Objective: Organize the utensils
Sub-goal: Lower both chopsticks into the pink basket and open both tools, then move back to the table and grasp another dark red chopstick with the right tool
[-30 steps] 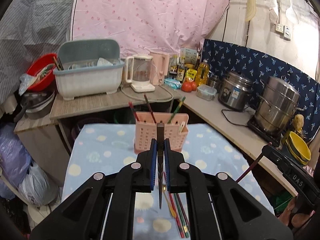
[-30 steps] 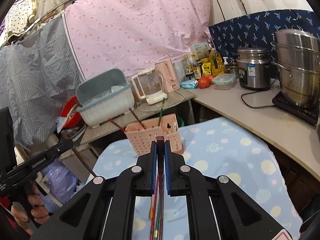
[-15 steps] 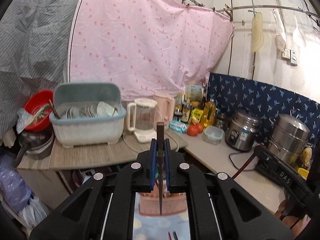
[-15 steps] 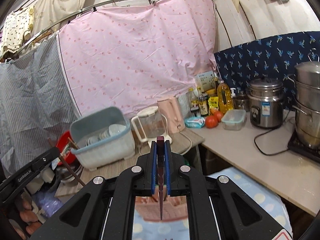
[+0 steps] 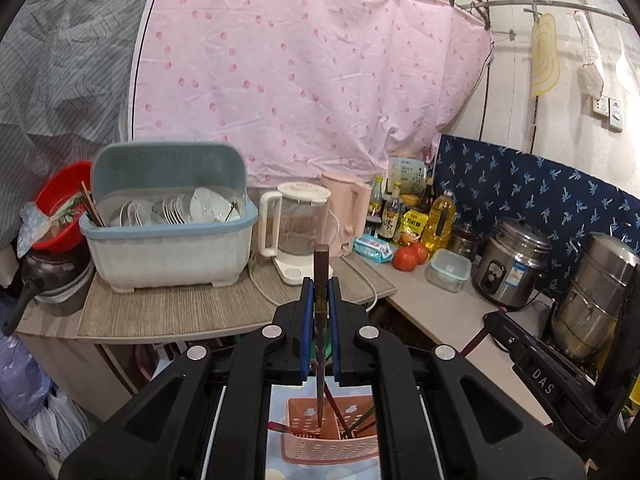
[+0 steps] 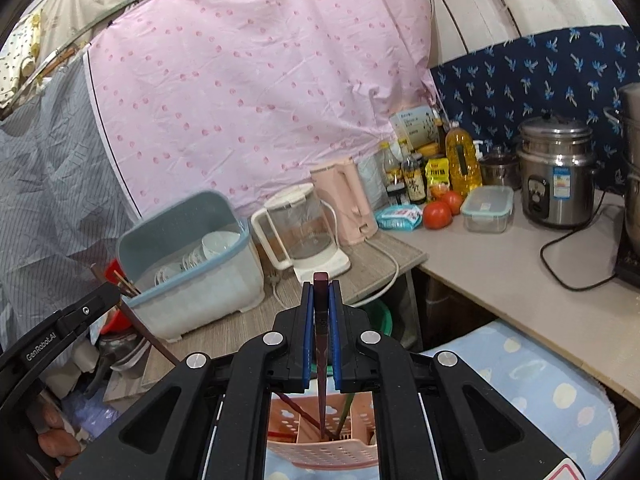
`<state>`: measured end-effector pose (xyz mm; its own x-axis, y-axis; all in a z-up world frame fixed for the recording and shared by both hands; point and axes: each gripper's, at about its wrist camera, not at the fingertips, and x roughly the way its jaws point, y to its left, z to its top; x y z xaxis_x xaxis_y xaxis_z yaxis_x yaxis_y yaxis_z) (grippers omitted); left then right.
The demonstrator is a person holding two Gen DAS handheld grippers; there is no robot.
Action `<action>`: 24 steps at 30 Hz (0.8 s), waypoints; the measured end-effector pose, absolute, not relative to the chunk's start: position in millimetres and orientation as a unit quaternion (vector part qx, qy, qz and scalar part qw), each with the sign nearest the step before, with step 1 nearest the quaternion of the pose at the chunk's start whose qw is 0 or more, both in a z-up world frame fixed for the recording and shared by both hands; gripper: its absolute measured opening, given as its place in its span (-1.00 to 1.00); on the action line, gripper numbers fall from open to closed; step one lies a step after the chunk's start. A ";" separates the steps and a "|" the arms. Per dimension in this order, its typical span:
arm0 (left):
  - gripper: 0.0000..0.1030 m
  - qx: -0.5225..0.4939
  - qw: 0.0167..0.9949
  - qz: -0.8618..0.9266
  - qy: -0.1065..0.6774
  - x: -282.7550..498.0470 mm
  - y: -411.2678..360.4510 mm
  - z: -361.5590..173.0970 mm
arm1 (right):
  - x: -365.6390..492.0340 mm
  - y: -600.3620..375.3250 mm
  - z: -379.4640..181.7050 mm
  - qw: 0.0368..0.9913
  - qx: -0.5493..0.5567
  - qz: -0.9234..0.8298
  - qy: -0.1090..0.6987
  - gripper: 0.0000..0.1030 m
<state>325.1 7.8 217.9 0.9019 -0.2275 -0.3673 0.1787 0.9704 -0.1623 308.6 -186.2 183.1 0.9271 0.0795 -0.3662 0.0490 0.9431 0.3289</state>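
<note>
My left gripper [image 5: 320, 292] is shut on a dark brown chopstick [image 5: 320, 344] held upright, its tip pointing down into the pink utensil basket [image 5: 328, 446] directly below. My right gripper [image 6: 321, 294] is shut on a maroon chopstick [image 6: 321, 352], also upright, its tip reaching into the same pink basket [image 6: 320, 450]. Several chopsticks stand in the basket. The basket sits on a blue dotted tablecloth [image 6: 540, 384]. The right gripper body shows at the right of the left wrist view [image 5: 540, 364].
Behind the table a wooden counter [image 5: 168, 312] holds a blue-grey dish rack [image 5: 168, 224], a glass kettle [image 5: 296, 228] and a pink kettle [image 5: 348, 212]. Bottles, tomatoes [image 5: 408, 256], a rice cooker [image 5: 512, 264] and steel pots [image 5: 592, 296] stand on the right counter.
Both grippers rose and moved forward over the pink basket, each keeping its chopstick. The basket went from ahead on the table to directly beneath the fingers, with the chopstick tips now inside it.
</note>
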 end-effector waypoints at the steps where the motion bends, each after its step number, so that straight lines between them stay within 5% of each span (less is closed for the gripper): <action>1: -0.86 -0.063 0.972 -0.105 0.200 327.6 7.7 212.9 | 310.6 -185.4 177.5 0.966 0.167 0.007 0.195 -0.86; 6: -0.86 -0.067 0.967 -0.107 0.220 335.3 10.0 196.0 | 314.1 -186.3 162.1 0.963 0.167 0.006 0.210 -0.85; 8: -0.84 -0.070 0.965 -0.110 0.226 336.5 11.1 192.3 | 311.1 -187.5 159.8 0.964 0.165 -0.002 0.209 -0.60; 10: -0.47 -0.073 0.966 -0.103 0.227 335.4 13.4 190.5 | 305.9 -189.4 160.6 0.965 0.166 -0.006 0.204 -0.39; 12: -0.23 -0.079 0.966 -0.098 0.224 331.8 17.3 190.9 | 298.7 -192.1 163.4 0.965 0.170 -0.007 0.199 -0.38; 20: -0.19 -0.080 0.964 -0.106 0.230 305.2 23.6 191.2 | 262.8 -190.2 169.2 0.967 0.161 0.000 0.195 -0.38; 24: -0.01 -0.075 0.964 -0.111 0.230 278.1 23.7 187.6 | 236.4 -187.9 162.0 0.966 0.158 0.003 0.204 -0.38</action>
<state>278.1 23.7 187.6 0.8694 -0.2477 -0.4276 0.1789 0.9644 -0.1948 236.4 -187.9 162.0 0.9167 0.0695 -0.3934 0.0594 0.9501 0.3062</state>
